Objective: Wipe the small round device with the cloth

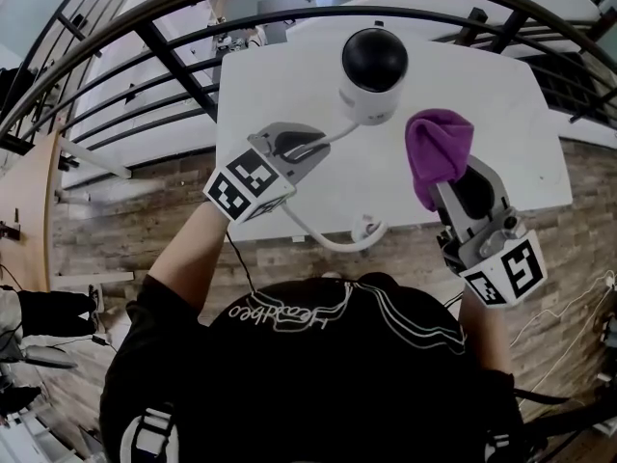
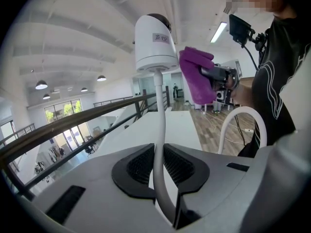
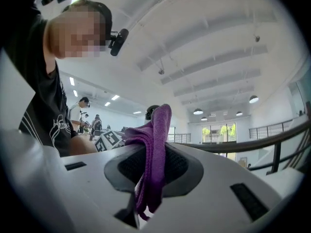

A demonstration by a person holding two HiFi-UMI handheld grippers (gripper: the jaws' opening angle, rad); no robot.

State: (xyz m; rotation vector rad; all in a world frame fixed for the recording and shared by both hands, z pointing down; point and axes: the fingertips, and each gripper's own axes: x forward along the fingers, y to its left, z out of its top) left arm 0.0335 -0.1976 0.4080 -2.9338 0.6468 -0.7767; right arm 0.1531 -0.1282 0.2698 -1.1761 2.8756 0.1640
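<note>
The small round device [image 1: 371,70], white with a black dome, stands at the far middle of the white table [image 1: 492,95]. Its white cable [image 1: 333,135] runs back to my left gripper [image 1: 307,145], which is shut on it; in the left gripper view the cable [image 2: 159,130] passes between the pads up to the device [image 2: 155,42]. My right gripper [image 1: 453,179] hovers just right of the device, shut on a purple cloth [image 1: 436,148] that bunches out past the jaws. In the right gripper view the cloth [image 3: 155,140] hangs between the pads and hides most of the device.
The cable loops off the table's near edge [image 1: 333,242] in front of my torso. A black railing [image 1: 145,37] curves behind and to the left of the table. Wooden floor [image 1: 125,230] lies on both sides, and other people stand far off in the right gripper view.
</note>
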